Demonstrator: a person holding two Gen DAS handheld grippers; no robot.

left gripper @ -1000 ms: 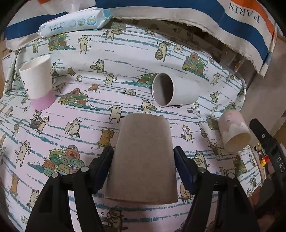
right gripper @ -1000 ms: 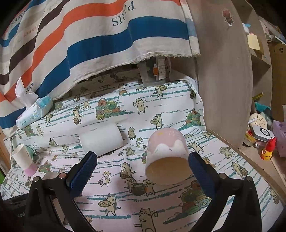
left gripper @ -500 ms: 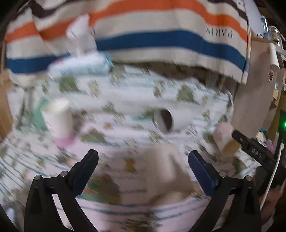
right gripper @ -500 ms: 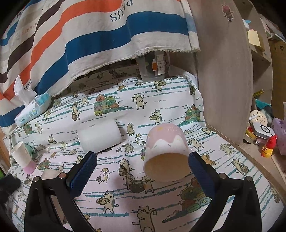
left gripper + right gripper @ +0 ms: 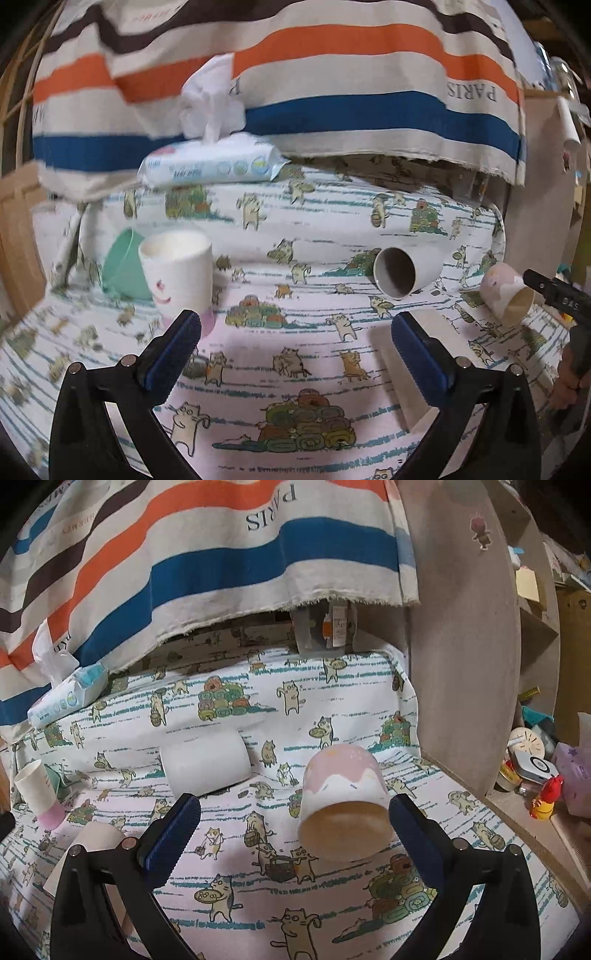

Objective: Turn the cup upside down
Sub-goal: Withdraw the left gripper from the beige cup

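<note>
Beige cup (image 5: 408, 365): stands mouth-down on the cat cloth (image 5: 295, 387), behind the left gripper's right finger
Left gripper (image 5: 295, 354): spread wide, holding nothing
Right gripper (image 5: 295, 830): spread wide
Pink cup (image 5: 343, 808): on its side between the right gripper's fingers, untouched

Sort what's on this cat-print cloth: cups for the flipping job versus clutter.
Job:
beige paper cup
white cup lying sideways
pink-topped ceramic cup
white cup with pink base

Clutter:
baby wipes pack
mint green bowl
striped fabric
</note>
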